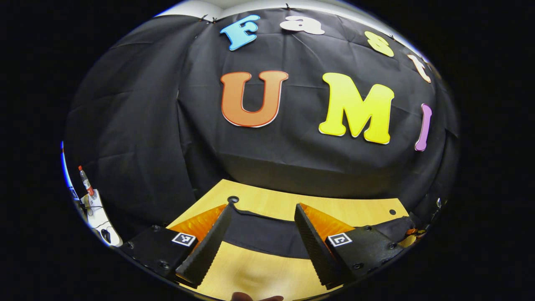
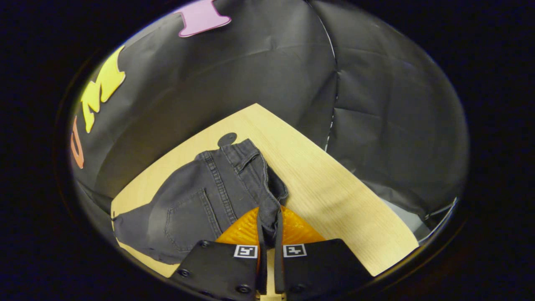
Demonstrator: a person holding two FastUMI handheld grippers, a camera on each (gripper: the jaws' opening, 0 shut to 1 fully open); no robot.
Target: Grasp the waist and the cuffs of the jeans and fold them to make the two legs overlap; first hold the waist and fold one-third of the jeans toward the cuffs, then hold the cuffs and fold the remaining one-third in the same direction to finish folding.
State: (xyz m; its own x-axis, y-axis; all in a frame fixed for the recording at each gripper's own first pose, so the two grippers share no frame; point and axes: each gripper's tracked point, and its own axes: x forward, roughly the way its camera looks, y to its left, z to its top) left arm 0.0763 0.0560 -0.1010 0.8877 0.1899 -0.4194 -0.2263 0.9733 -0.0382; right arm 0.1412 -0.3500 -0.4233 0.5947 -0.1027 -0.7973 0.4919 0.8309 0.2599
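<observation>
A: Here, dark grey jeans (image 2: 209, 196) lie crumpled on the wooden table (image 2: 334, 196), waistband toward the booth wall. The denim looks soft, floppy and fairly heavy; thick seams at waist and cuffs probably give the surest hold.

B: And the tools?

A: The right gripper (image 2: 271, 234) is pinched onto a denim fold. The left gripper (image 1: 263, 234) hovers spread apart, empty, above the cloth edge. Nothing else crowds the table.

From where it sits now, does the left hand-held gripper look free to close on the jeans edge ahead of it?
Probably yes. The left hand-held gripper is open, and the jeans edge lies on the table straight between its fingers with nothing in the way. The right hand-held gripper already pinches the cloth.
</observation>
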